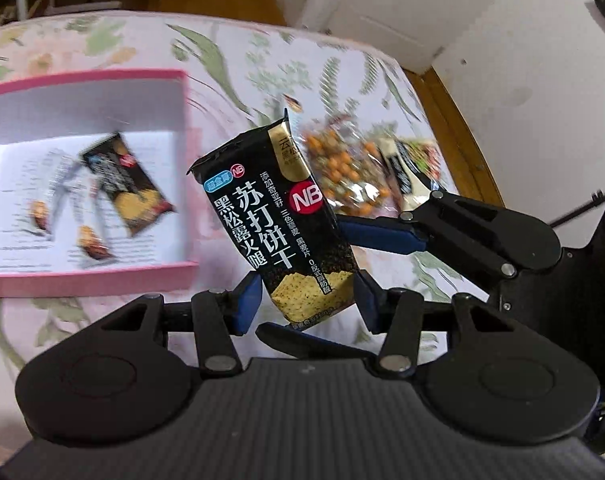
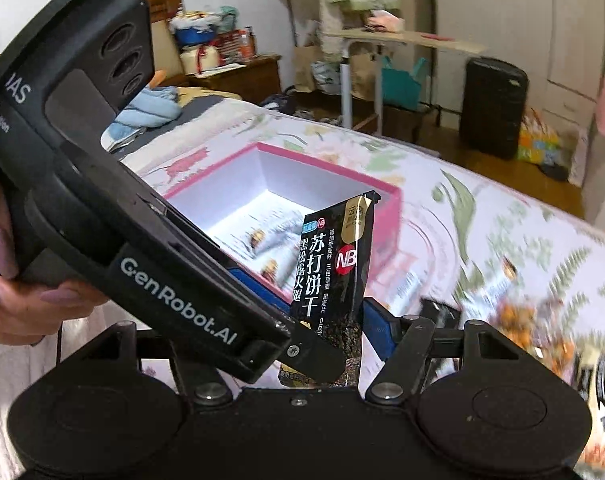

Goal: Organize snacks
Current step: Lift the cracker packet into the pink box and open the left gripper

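Note:
A black cracker packet [image 1: 278, 224] stands upright above a floral bedspread. My left gripper [image 1: 308, 300] has its blue pads close on both sides of the packet's lower end. My right gripper [image 1: 342, 228] reaches in from the right, its blue finger [image 1: 382, 236] behind the packet. In the right wrist view the same packet [image 2: 330, 280] sits between that gripper's fingers [image 2: 378, 332], with the left gripper's body [image 2: 162, 288] crossing in front. A pink box [image 1: 86, 276] with a white inside holds another black packet [image 1: 130, 184] and small wrapped snacks.
A loose heap of snack bags [image 1: 362, 172] lies on the bedspread to the right of the box. The bed's edge and wooden floor [image 1: 458, 120] are on the right. A desk [image 2: 402, 40], a black bin [image 2: 494, 108] and bags stand beyond the bed.

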Demonstrator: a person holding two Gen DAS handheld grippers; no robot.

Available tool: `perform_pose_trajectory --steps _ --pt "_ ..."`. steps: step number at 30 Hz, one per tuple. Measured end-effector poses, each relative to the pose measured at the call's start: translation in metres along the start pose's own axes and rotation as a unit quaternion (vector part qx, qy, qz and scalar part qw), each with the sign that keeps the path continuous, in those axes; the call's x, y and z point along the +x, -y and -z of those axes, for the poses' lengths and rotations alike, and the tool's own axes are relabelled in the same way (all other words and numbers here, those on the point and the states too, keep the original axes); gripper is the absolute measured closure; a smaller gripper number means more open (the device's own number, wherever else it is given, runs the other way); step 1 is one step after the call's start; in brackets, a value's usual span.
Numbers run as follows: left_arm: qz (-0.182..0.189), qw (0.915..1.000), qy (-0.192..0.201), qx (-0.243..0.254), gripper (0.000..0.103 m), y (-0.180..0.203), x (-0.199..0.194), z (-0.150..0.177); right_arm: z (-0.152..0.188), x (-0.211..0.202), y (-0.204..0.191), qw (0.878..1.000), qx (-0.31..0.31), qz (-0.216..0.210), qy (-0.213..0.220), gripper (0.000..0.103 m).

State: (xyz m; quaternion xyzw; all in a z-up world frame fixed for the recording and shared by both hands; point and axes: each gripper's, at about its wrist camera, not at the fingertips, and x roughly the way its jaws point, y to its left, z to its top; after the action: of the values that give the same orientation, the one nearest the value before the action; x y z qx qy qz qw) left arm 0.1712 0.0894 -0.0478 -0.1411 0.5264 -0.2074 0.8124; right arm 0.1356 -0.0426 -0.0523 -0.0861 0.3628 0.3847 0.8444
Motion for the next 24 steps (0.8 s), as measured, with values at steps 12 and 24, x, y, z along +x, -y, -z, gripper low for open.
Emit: perform_pose_trajectory --steps 12,24 --pt "-0.041 0.9952 0.033 -0.082 0.055 -0.116 -0.015 -0.032 -0.066 0.096 -0.011 0.998 -0.023 -0.056 -0.013 0.040" --pt "-0.125 0.9855 0.018 -0.113 0.053 -0.174 0.024 -0.040 -0.068 0.188 -0.002 0.988 0.079 -0.109 -0.071 0.040"
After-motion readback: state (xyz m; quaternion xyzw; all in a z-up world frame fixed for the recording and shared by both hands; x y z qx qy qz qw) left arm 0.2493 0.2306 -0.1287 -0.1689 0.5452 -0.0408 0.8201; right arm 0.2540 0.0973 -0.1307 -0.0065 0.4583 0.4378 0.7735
